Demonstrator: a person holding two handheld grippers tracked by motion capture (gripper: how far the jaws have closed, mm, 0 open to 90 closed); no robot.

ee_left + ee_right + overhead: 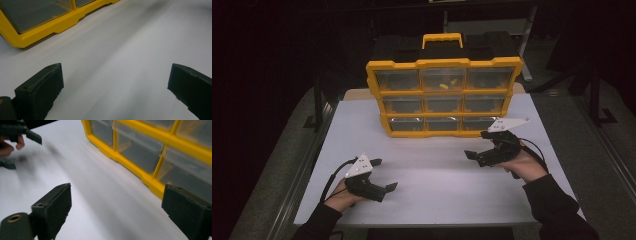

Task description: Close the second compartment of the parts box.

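A yellow organiser case (444, 97) with clear drawers stands upright at the back of the white table (432, 200). Small yellow pieces (447, 84) lie in its top middle drawer. My left gripper (384, 174) rests low at the front left, jaws wide apart with nothing between them; in its own view (116, 75) bare table lies between them, and the case's bottom corner (37, 32) is at the upper left. My right gripper (478, 144) sits just in front of the case's bottom right drawer, open and empty. In its own view (117, 192) the case's lower drawers (140, 167) run close on the right.
The case's black and yellow carrying handle (442, 40) sticks up behind it. Dark floor and metal rails (307, 165) border the table on both sides. The left hand and its gripper (22, 151) appear far off in the right gripper view.
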